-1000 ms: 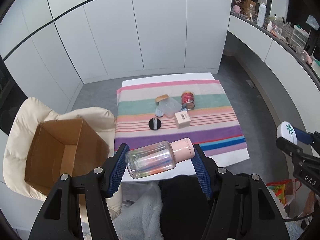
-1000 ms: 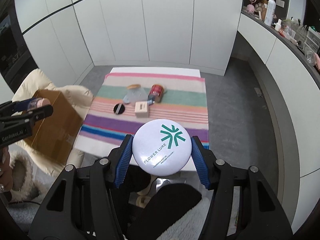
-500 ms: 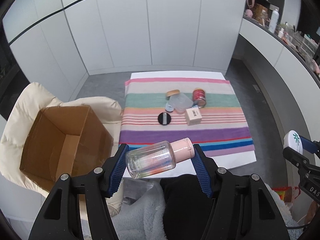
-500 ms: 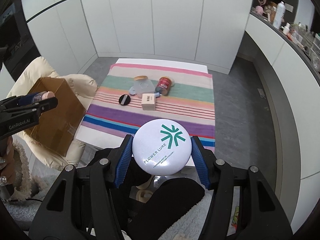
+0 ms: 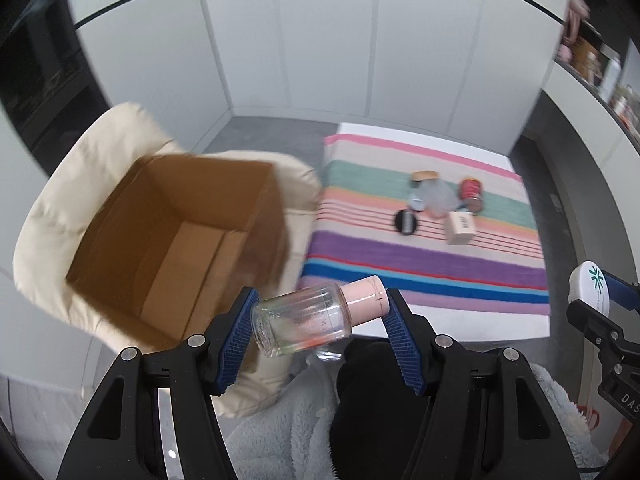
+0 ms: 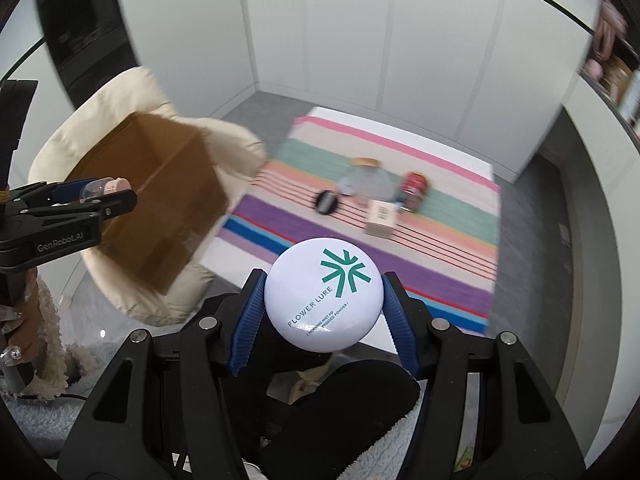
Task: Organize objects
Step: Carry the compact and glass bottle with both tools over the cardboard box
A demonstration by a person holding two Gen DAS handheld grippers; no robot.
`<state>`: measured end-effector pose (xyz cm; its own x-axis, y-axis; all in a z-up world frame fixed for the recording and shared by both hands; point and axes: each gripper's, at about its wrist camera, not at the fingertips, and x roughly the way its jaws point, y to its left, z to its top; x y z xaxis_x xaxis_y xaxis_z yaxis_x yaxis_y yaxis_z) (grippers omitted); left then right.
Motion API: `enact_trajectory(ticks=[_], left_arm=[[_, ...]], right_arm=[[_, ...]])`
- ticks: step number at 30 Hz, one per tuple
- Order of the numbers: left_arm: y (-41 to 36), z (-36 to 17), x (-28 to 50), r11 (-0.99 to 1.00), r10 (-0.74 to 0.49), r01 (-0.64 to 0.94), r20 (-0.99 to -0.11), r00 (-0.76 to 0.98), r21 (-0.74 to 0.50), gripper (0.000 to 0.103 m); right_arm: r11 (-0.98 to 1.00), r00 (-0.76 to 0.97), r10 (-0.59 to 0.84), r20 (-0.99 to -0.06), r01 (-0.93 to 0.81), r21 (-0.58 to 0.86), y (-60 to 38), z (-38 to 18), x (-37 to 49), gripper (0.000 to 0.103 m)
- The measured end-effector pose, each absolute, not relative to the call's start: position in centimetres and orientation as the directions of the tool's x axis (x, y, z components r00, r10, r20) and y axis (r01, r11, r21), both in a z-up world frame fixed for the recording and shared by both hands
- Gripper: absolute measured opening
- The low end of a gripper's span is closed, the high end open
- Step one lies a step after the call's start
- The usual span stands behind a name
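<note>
both grippers have swung toward the cardboard box (image 5: 176, 240), now larger at centre left. left gripper (image 5: 320, 320) clamps a clear bottle (image 5: 308, 320); right gripper (image 6: 322, 304) clamps a white compact (image 6: 322, 294). best release comes squarely over the opening, clear of the box rim.

Home dressing room: white wardrobe doors (image 5: 320, 40), cosmetics-cluttered shelf (image 5: 592, 60), cushioned chair (image 5: 52, 208).

"FLOWER LURE" on white compact (image 6: 323, 299)
</note>
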<state>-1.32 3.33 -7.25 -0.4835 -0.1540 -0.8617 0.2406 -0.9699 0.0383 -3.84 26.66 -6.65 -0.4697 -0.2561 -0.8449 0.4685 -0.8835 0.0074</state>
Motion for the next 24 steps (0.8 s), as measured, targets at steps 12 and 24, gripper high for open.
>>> enact_trajectory(ticks=[12, 24], left_arm=[[-7.7, -7.7, 4.0, -0.865, -0.286, 0.500, -0.860, -0.423, 0.041, 0.065], [-15.8, -10.9, 4.9, -0.750, -0.368, 0.658, -0.868, -0.334, 0.065, 0.065]], right_arm=[[-0.697, -0.374, -0.412, -0.831, 0.717, 0.023, 12.5, -7.2, -1.8, 0.060], [-0.548, -0.263, -0.472, -0.842, 0.835, 0.047, 2.3, -9.5, -1.7, 0.060]])
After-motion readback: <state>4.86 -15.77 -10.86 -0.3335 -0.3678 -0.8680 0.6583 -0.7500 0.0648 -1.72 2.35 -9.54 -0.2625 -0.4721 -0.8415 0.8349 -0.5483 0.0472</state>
